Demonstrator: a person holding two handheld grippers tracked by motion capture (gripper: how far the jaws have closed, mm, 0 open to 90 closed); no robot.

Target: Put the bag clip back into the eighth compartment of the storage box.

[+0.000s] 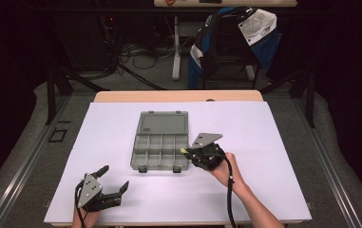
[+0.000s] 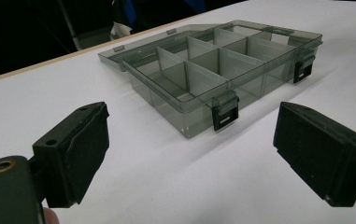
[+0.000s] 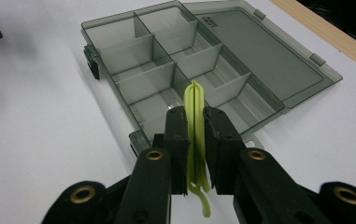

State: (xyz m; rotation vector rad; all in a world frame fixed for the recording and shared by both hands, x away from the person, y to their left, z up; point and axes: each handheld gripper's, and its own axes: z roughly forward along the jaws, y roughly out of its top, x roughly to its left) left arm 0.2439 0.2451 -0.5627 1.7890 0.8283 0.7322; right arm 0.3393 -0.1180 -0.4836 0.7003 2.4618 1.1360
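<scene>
A smoky grey compartment box (image 1: 160,147) lies open mid-table, its lid (image 1: 163,123) folded flat toward the far side and its several compartments (image 3: 166,74) bare. My right gripper (image 1: 186,152) hovers at the box's near right corner, shut on a thin yellow-green plastic clip (image 3: 195,121) held upright between the pads above the nearest compartment. My left gripper (image 1: 116,176) rests near the table's front left, open, nothing between its jaws; in the left gripper view the box (image 2: 217,70) and its black latches (image 2: 225,110) lie ahead.
The white table sheet (image 1: 273,142) covers a wooden table with an edge (image 1: 178,96) at the back. Beyond stand a chair draped with a blue and white jacket (image 1: 235,33), cables and dark stands on the floor.
</scene>
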